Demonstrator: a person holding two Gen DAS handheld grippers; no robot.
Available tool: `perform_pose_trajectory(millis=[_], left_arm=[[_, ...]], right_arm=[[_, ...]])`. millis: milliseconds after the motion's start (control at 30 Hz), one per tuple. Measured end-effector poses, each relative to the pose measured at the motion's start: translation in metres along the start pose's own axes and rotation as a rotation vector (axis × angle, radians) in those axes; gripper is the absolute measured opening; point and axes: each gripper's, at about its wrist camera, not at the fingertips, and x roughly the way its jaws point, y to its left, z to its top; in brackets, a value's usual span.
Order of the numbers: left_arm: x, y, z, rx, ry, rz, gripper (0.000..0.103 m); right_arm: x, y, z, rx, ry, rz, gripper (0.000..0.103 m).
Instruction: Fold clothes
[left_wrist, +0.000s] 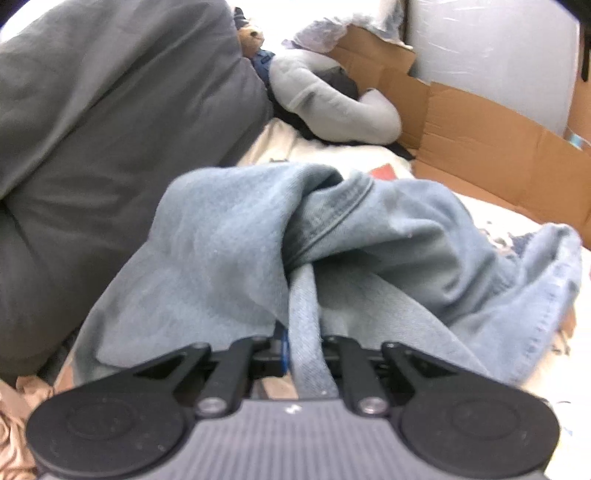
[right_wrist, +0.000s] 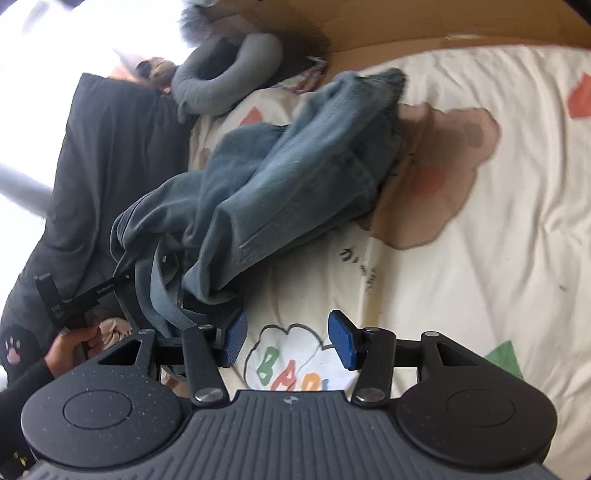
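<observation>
— Where are the jeans (right_wrist: 295, 166) sitting right now?

— They're lying crumpled on the cream cartoon-print bedspread (right_wrist: 498, 240), with one end bunching up toward the left gripper (left_wrist: 304, 350), which is clamping a fold of the denim between its closed jaws (the pads themselves are hiding under the cloth).

— And the other one?

— The right gripper (right_wrist: 288, 341) is hovering just beside the near edge of the jeans, its blue pads (right_wrist: 341, 334) standing apart with nothing between them, only the printed bedspread showing below.

— What's lying around them?

— A dark grey duvet (left_wrist: 110, 147) is heaping up on the left, a grey curved pillow (left_wrist: 332, 107) is resting beyond the jeans, and flattened cardboard (left_wrist: 498, 155) is leaning along the far side. The person's hand (right_wrist: 74, 347) is gripping the left tool's handle.
</observation>
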Motion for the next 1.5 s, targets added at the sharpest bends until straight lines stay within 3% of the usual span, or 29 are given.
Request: perform_pose_trajectory(millis=[333, 600, 900, 1133, 1500], left_arm=[[-0.040, -0.042, 0.006, -0.020, 0.110, -0.073, 0.007], [-0.072, -0.087, 0.014, -0.036, 0.157, -0.168, 0.006], [-0.093, -0.128, 0.016, -0.042, 0.164, -0.281, 0.005], [-0.104, -0.163, 0.021, -0.005, 0.168, -0.372, 0.005], [-0.106, -0.211, 0.016, 0.055, 0.184, -0.520, 0.004]], right_arm=[[-0.018, 0.032, -0.001, -0.124, -0.003, 0.010, 0.056], [-0.037, 0.055, -0.008, -0.217, 0.003, 0.027, 0.067], [-0.057, 0.078, -0.016, -0.295, 0.005, 0.044, 0.071], [-0.058, 0.101, -0.019, -0.362, -0.011, 0.108, 0.082], [-0.051, 0.115, -0.029, -0.435, -0.033, 0.119, 0.084]])
